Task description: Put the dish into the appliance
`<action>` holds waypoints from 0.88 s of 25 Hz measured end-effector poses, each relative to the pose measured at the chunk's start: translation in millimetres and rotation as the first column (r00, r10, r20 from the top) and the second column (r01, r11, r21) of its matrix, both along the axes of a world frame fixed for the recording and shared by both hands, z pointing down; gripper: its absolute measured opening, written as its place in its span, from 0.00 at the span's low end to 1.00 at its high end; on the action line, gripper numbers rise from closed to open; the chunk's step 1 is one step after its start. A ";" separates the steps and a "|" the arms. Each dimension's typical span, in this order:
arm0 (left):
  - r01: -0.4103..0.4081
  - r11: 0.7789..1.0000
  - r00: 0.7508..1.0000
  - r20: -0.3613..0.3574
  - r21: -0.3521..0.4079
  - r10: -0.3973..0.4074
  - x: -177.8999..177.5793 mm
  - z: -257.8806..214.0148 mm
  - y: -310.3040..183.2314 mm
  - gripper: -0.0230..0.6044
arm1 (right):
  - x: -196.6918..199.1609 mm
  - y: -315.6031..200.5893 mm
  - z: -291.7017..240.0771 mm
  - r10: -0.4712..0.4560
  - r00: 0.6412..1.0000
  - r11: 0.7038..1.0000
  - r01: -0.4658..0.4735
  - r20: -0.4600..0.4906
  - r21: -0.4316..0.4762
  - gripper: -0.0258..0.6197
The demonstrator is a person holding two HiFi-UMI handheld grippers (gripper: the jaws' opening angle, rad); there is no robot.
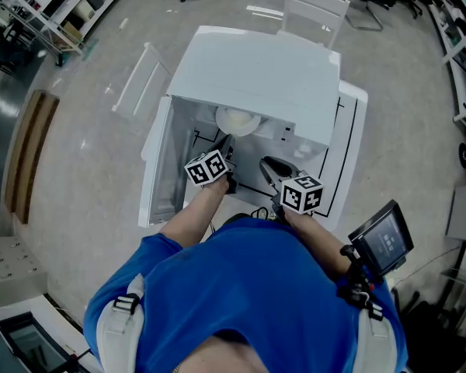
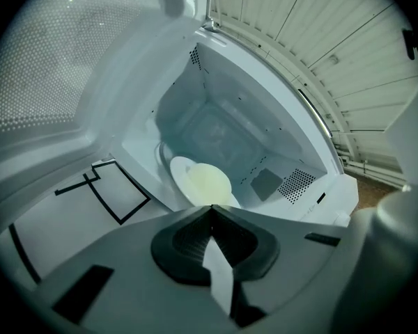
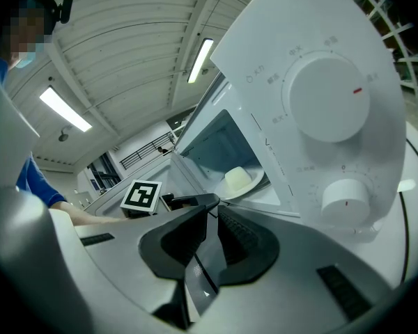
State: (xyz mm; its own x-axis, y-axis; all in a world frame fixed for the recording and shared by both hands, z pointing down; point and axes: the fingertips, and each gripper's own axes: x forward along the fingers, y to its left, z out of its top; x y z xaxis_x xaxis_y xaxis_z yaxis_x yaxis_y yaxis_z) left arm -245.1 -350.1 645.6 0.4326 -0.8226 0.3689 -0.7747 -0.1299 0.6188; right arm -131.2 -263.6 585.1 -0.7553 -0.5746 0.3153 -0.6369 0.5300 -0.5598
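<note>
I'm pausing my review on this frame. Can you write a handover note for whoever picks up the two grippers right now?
Left gripper: jaws together with nothing between them. Its tips are at the mouth of the microwave, close to the rim of the dish; I cannot tell if they touch.
Right gripper: jaws together, empty, held outside in front of the control panel.
Dish: a white plate with a pale mound on it, resting inside the cavity.
Door: swung open at the left.
Done: the dish is in.
Left: probably draw the left gripper back, then shut the door.
</note>
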 end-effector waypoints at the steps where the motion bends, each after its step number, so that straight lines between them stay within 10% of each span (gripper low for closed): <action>1: 0.000 1.000 1.000 0.003 0.000 0.000 0.2 0.1 -1.3 0.05 | 0.6 -0.3 0.3 0.001 1.000 1.000 -0.001 -0.002 0.001 0.10; 22: -0.040 0.999 0.999 0.029 -0.017 0.041 7.7 -0.5 -29.6 0.05 | 1.0 -6.1 -4.8 0.025 1.000 1.000 -0.025 -0.015 0.013 0.10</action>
